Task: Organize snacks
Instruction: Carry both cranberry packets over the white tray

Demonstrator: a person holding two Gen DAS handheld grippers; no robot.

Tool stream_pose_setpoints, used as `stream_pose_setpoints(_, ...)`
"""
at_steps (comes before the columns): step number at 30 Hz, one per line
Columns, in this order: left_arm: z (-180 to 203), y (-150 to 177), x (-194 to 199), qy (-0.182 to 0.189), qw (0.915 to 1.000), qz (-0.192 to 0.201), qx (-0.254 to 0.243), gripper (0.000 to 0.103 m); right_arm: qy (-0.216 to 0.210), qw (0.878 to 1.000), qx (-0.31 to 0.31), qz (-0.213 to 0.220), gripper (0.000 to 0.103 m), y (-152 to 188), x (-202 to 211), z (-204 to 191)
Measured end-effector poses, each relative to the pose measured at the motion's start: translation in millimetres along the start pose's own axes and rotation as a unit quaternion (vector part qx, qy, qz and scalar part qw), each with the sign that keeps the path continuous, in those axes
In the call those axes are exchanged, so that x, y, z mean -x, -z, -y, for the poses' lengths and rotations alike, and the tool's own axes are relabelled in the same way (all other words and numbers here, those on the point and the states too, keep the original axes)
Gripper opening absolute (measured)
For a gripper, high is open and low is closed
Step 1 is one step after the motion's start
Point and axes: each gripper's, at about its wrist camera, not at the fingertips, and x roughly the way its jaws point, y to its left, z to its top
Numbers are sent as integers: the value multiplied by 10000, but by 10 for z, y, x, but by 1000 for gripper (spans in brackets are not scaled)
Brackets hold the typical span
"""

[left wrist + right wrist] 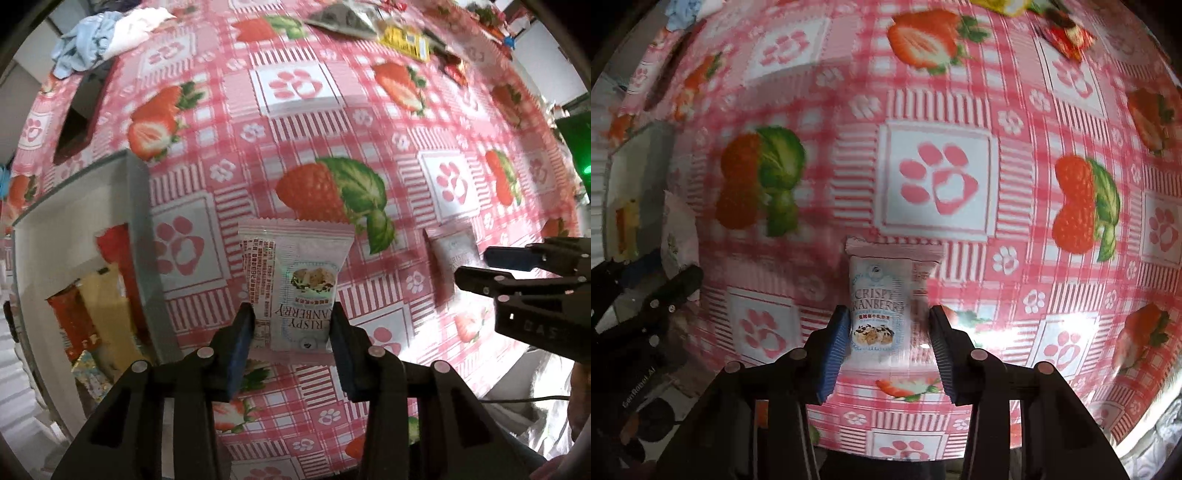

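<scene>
Gripping one white cranberry packet (295,280) in my left gripper (291,332) and another packet (882,302) in my right gripper (888,332) above the tablecloth (332,122), I fear slippery wrappers sliding out before the box (85,258).

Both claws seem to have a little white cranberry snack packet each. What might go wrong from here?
1. The left gripper pinches its packet only by the lower end, so it may slip or swing.
2. The box is already crowded; the packet could catch on its wall.
3. The right gripper works close by with its own packet; they might bump.
</scene>
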Motion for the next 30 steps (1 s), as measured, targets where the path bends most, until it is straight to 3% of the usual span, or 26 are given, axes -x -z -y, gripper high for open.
stream_pose_setpoints(3,-99,-15,123,40,9998,128,113,44,-124,9999,45,100,42,-59,126,-49)
stream_pose_setpoints(7,-235,-11,153,13,9996,102,257,44,27,9996,282,72,43,-146,193,-137)
stream_pose_setpoints(8,-250,38,174,19,9995,110,279,44,96,9995,293,-10,46,-161,153,-122)
stream_pose_setpoints(11,-309,70,212,38,9993,168,324,44,274,9995,57,-118,73,-166,66,5)
stream_pose_setpoints(16,-354,156,265,21,9994,179,294,44,421,9985,205,-285,73,-121,-135,43)
stream_pose_setpoints(17,-358,163,269,13,9994,182,287,44,442,9983,212,-319,73,-148,-173,7)
stream_pose_setpoints(19,-395,214,323,-9,9994,200,287,44,400,9981,170,-437,56,-141,-252,17)
stream_pose_setpoints(22,-431,215,357,-28,9989,248,388,44,436,9974,365,-434,41,-113,-231,-42)
stream_pose_setpoints(30,-744,259,537,-84,9943,518,927,44,-145,9977,666,-29,41,-244,232,-378)
